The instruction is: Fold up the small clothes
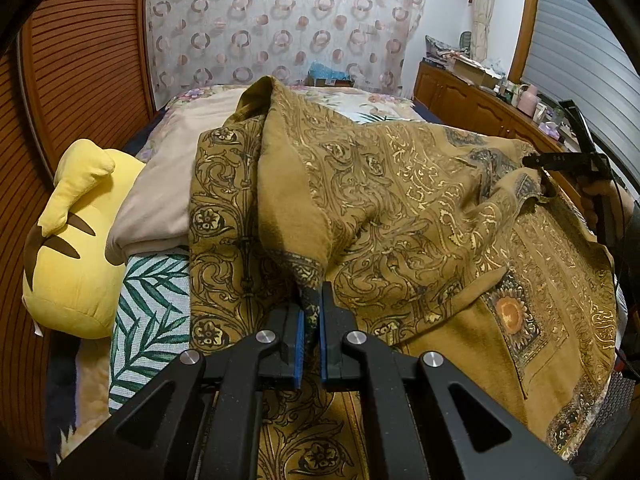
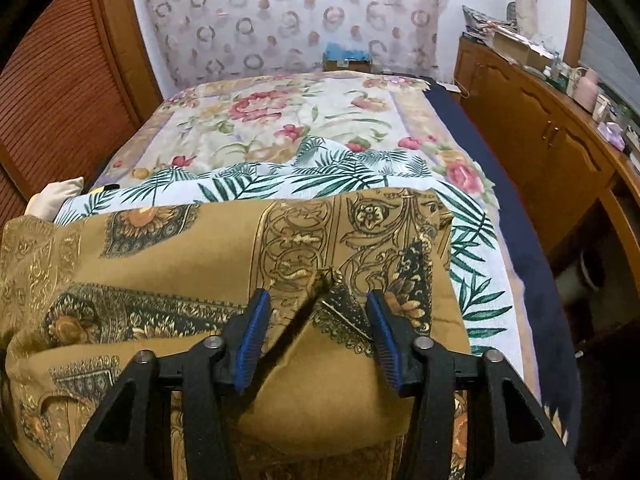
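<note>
1. A bed (image 2: pixel 532 248) fills the middle of both views, spread with a floral quilt (image 2: pixel 280 120) towards the top of the frame and a palm-leaf sheet (image 2: pixel 476 264) nearer the bottom.
2. A wooden slatted wardrobe (image 1: pixel 92 60) runs down the left edge; a wooden cabinet (image 2: pixel 532 140) with clutter on top stands at the right; a curtain with ring prints (image 2: pixel 288 12) hangs at the upper centre.
3. The garment, a mustard-brown printed cloth (image 1: pixel 400 208) with gold scrollwork and dark flower panels, lies rumpled over the palm-leaf sheet and takes up the lower half of each frame.
4. A yellow plush toy (image 1: pixel 76 248) rests at the left of the left wrist view, with a beige pillow (image 1: pixel 168 184) just beside it, partly under the cloth's edge.
5. The left gripper (image 1: pixel 311 316), at the lower centre of its view, has its fingers pressed nearly together on a dark-bordered corner of the cloth, which rises from them in a raised fold.
6. The right gripper (image 2: pixel 318 312) has its blue-padded fingers (image 2: pixel 252 332) standing about half apart over the cloth's lower right part; a pinched ridge of fabric lies between them, and neither pad touches it. In the left wrist view this gripper shows at the right edge, at the cloth's edge.
</note>
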